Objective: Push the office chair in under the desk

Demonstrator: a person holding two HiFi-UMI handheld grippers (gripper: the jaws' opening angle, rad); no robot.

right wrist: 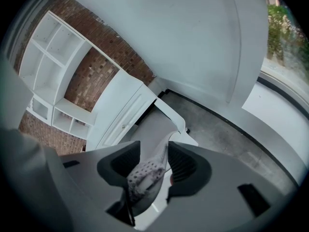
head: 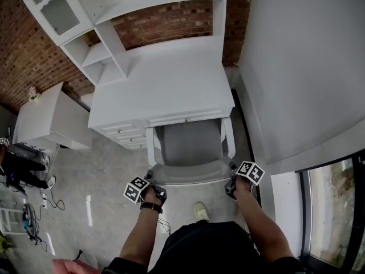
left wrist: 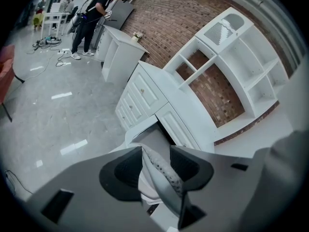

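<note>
The office chair, grey seat [head: 188, 144] and white armrests [head: 150, 147], stands with its front part under the white desk [head: 165, 79]. Its grey mesh backrest [head: 191, 174] faces me. My left gripper [head: 153, 184] sits at the backrest's left top corner, my right gripper [head: 232, 181] at the right top corner. In the left gripper view the backrest edge [left wrist: 165, 179] runs between the jaws of that gripper [left wrist: 155, 166], with a gap beside it. The right gripper view shows my right gripper [right wrist: 157, 165] the same way: the mesh edge [right wrist: 144, 174] lies between open jaws, free on one side.
A white hutch with shelves [head: 102, 56] rises on the desk against a brick wall. A low white cabinet [head: 51, 119] stands to the left, a grey wall [head: 302, 67] close on the right. Cables [head: 28, 221] lie on the floor at left. A person [left wrist: 91, 18] stands far off.
</note>
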